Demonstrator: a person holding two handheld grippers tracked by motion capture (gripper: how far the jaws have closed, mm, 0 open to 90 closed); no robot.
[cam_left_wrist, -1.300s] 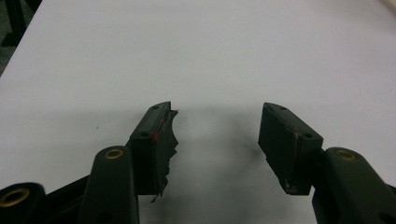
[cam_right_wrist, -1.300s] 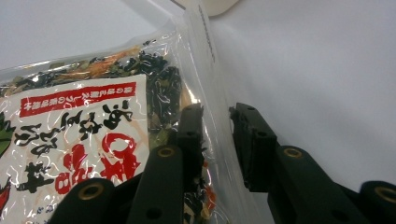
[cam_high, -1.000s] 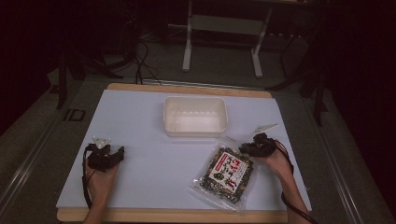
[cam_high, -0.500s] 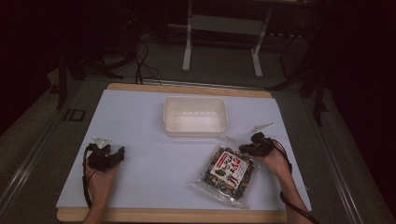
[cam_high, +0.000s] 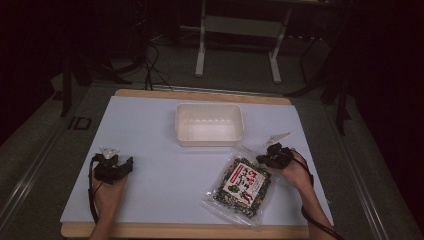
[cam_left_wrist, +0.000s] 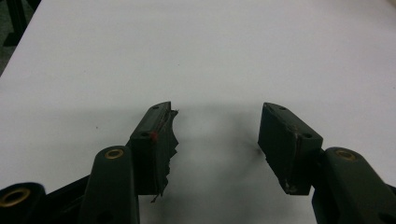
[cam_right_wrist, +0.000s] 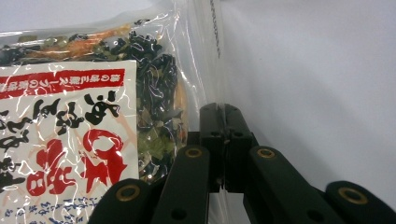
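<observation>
Right gripper view | right hand-held gripper (cam_right_wrist: 223, 140) clamped on snack bag (cam_right_wrist: 93, 116) edge

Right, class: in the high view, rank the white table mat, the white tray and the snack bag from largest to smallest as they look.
1. white table mat
2. Then it is too close to rank: white tray and snack bag look about alike, and the bag lies nearer the camera.

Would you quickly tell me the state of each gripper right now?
Left gripper: open, holding nothing.
Right gripper: just closed on the clear edge of the snack bag.
</observation>
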